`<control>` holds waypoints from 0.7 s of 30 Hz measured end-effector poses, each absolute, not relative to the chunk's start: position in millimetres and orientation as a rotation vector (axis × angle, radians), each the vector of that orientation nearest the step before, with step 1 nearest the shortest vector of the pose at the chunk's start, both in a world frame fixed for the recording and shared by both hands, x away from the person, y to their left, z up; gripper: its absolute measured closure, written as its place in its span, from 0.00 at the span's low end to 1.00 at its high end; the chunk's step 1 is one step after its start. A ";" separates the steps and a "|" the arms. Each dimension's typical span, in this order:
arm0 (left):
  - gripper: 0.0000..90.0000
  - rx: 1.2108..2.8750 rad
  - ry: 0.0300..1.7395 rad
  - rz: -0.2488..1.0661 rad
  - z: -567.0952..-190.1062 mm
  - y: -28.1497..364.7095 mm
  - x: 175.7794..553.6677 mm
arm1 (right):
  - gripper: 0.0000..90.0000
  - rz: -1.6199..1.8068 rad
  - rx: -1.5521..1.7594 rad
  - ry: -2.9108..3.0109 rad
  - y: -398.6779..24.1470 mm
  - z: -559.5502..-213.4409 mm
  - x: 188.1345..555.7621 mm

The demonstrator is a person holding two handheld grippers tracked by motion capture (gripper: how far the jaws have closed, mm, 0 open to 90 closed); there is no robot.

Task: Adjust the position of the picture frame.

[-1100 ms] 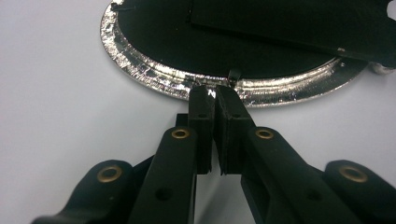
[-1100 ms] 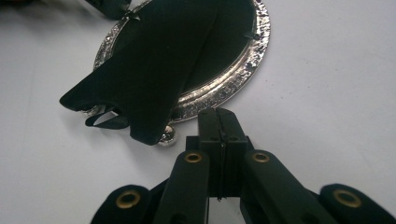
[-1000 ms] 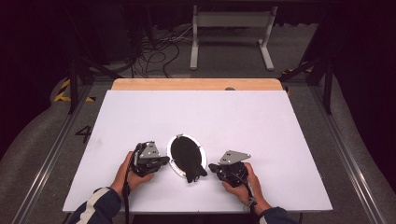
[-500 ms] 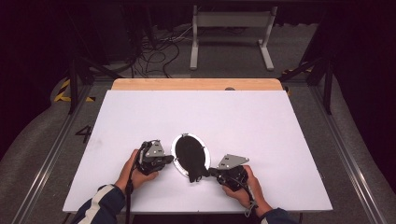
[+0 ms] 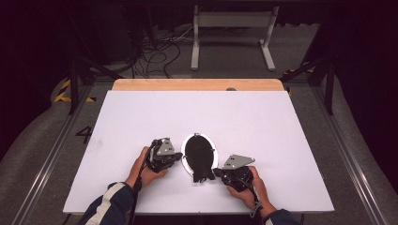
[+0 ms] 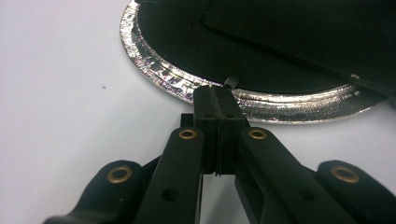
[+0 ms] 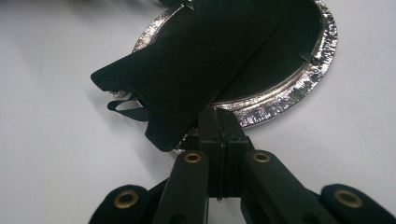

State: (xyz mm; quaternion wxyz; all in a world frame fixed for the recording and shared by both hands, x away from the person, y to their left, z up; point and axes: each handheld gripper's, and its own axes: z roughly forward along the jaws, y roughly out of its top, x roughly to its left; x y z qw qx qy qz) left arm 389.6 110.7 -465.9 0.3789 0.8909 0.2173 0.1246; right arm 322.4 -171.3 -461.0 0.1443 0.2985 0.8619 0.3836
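The foil tray [image 5: 212, 147] lies lower centre of the high view on the white bench [image 5: 281, 140], a stiff black lid [image 7: 196, 70] (askew) across it. It looks light, thin and easily dented; its rolled rim suits gripping. Left gripper [image 6: 218, 100] and right gripper [image 7: 219, 122] touch that rim, fingers together, empty.

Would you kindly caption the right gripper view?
Shut right gripper at the silver-rimmed oval dish, beside the black sheet lying across it.
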 end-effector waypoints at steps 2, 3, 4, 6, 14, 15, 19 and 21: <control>1.00 2.277 0.552 0.316 -465.9 110.1 390.7 | 1.00 1.101 0.868 2.476 -173.4 -461.1 322.5; 1.00 2.276 0.549 0.323 -466.1 107.2 392.2 | 1.00 1.098 0.870 2.471 -174.2 -461.1 322.0; 1.00 2.276 0.549 0.323 -466.1 107.2 392.2 | 1.00 1.098 0.870 2.471 -174.2 -461.1 322.0; 1.00 2.273 0.554 0.337 -466.4 103.9 392.5 | 1.00 1.094 0.864 2.470 -174.9 -461.1 321.4; 1.00 2.315 0.503 0.310 -463.3 102.0 382.7 | 1.00 1.073 0.858 2.473 -179.0 -460.5 320.9; 0.99 2.320 0.492 0.292 -462.8 101.9 380.4 | 1.00 1.076 0.866 2.474 -179.9 -460.5 320.8; 0.98 2.339 0.457 0.296 -462.3 101.1 370.2 | 1.00 1.084 0.858 2.487 -183.2 -460.3 319.7; 0.98 2.350 0.439 0.286 -461.4 100.7 367.0 | 1.00 1.084 0.849 2.492 -183.3 -460.3 318.7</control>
